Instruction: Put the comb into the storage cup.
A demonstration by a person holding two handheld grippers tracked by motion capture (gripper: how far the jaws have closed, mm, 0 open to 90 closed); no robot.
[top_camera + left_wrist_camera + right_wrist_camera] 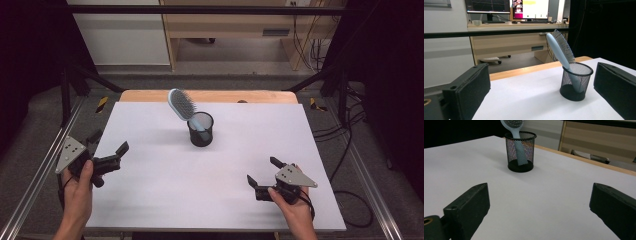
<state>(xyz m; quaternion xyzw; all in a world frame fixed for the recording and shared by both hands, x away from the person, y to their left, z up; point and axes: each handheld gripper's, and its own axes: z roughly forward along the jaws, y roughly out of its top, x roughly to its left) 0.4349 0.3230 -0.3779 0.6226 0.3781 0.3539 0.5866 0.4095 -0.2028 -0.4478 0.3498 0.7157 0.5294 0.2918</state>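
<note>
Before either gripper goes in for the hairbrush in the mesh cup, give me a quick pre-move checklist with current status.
1. Left gripper jaws wide apart, nothing between them: ok.
2. Right gripper jaws wide apart, empty: ok.
3. Hairbrush handle down in the mesh cup, head leaning over the rim to the left: ok.
4. Cup standing upright on the white table: ok.
5. Bare tabletop between both grippers and the cup: ok.
6. Whether the cup would stay put when the brush is pulled: cannot tell.
</note>
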